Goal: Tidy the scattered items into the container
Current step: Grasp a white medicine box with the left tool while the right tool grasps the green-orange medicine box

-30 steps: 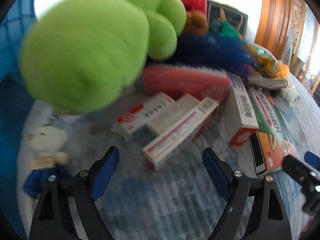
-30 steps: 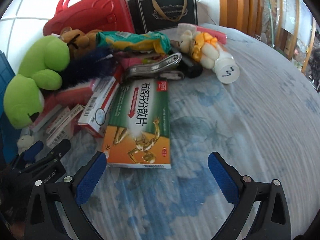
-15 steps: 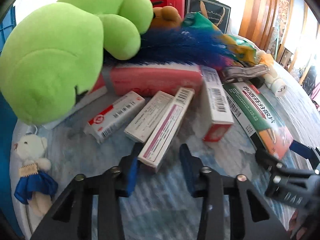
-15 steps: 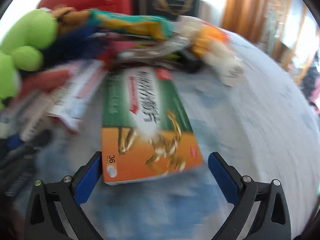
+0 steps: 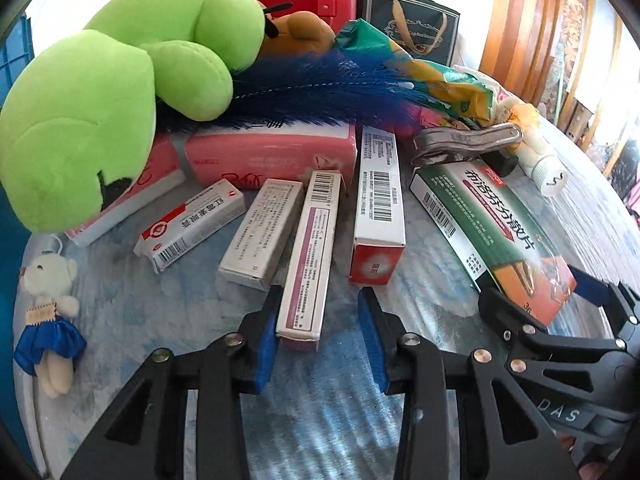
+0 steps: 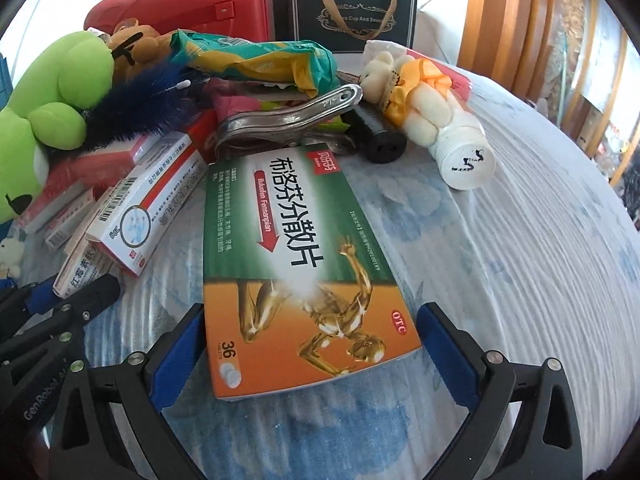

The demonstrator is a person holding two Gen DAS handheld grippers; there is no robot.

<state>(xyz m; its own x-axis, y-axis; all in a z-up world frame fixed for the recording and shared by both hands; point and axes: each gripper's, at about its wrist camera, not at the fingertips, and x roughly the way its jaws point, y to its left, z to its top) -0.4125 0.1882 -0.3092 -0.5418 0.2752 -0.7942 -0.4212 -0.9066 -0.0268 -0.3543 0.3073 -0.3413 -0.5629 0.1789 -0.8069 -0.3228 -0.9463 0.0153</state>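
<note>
While I watch both wrist feeds, the blue container (image 5: 14, 52) shows only as a strip at the far left edge, well apart from the pile. Just right of it, a small white bear in a blue skirt (image 5: 48, 300) lies on the pale blue tablecloth (image 6: 520, 240), and a big green plush (image 5: 80, 128) sprawls behind it. Next come three slim cartons lying flat side by side: a red-marked box (image 5: 188, 224), a grey-white box (image 5: 260, 232) and a long purple-striped box (image 5: 312, 256). My left gripper (image 5: 320, 296) sits over the near end of that striped box, narrowed but not clamped: its left finger is against the carton's side, while its right finger stands clear with bare cloth between. I read it as released, with the box between the fingers. Right of it a red-ended box (image 5: 380, 208) points away from me. Further right the wide green and orange box (image 6: 296, 248) lies flat, and my right gripper (image 6: 312, 316) straddles its near end, spread wide; its left finger is just beside the carton's edge, its right finger apart, gripping nothing. Beyond that box lie a metal clip (image 6: 288, 120), a bear in a yellow dress (image 6: 404, 84) and a white bottle (image 6: 464, 160) on its side at the far right
</note>
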